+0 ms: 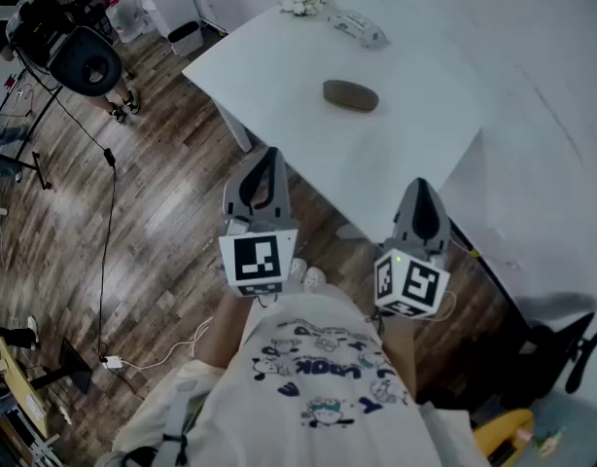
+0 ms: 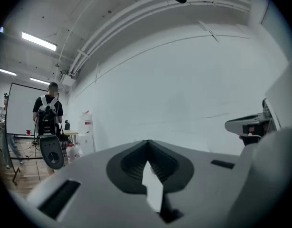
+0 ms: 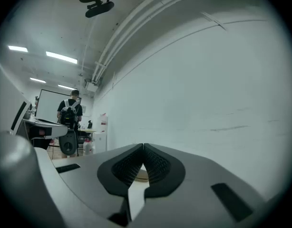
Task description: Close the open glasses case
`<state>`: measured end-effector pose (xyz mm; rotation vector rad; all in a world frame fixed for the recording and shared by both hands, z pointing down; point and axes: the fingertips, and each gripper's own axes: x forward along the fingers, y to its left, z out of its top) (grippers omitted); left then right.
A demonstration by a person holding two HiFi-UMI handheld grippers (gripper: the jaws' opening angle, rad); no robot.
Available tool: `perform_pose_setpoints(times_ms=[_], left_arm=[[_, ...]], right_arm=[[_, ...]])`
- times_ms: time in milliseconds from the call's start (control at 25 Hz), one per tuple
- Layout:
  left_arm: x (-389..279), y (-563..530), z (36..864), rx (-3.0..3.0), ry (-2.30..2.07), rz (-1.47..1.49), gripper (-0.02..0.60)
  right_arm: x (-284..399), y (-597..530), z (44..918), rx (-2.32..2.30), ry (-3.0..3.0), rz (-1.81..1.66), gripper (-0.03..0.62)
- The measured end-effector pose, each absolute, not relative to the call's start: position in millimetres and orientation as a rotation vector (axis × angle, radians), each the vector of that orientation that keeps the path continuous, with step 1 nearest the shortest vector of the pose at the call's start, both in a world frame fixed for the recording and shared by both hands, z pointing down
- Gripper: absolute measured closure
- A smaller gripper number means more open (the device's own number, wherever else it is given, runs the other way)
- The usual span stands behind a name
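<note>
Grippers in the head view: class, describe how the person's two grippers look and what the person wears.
The left gripper and right gripper are both grey, tapering to a narrow tip. Each carries a white cube with black square markers. Their pads are dark and ribbed. The person wears a white T-shirt with blue cartoon prints.

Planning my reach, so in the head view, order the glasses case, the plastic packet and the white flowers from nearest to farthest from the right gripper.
1. Glasses case, mid-table, ahead of the right gripper.
2. Plastic packet, farther up the table.
3. White flowers, at the far end, left of the packet.
</note>
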<state>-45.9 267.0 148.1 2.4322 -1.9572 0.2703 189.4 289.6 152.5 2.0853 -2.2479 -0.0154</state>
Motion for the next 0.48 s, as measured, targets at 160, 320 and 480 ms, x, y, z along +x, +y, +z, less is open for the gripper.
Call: perform_pose_setpoints(times_ms=[160,320,480], left_arm=[[-44.1,264.6,147.4,2.439,-1.966,0.269,0.58],[-42.0,266.2,147.2,2.439,-1.968,0.271,0.58],[-40.1,264.9,147.1,2.437,-1.975,0.275,0.58]], right_arm=[[190.9,287.3,152.0,2.083,-2.251,-0.021,0.592],[193.1,288.6,152.5,2.083,-2.256,-0.015,0.592],[196.9,286.5,153.1,2.095,-2.249,-0.009,0.592]])
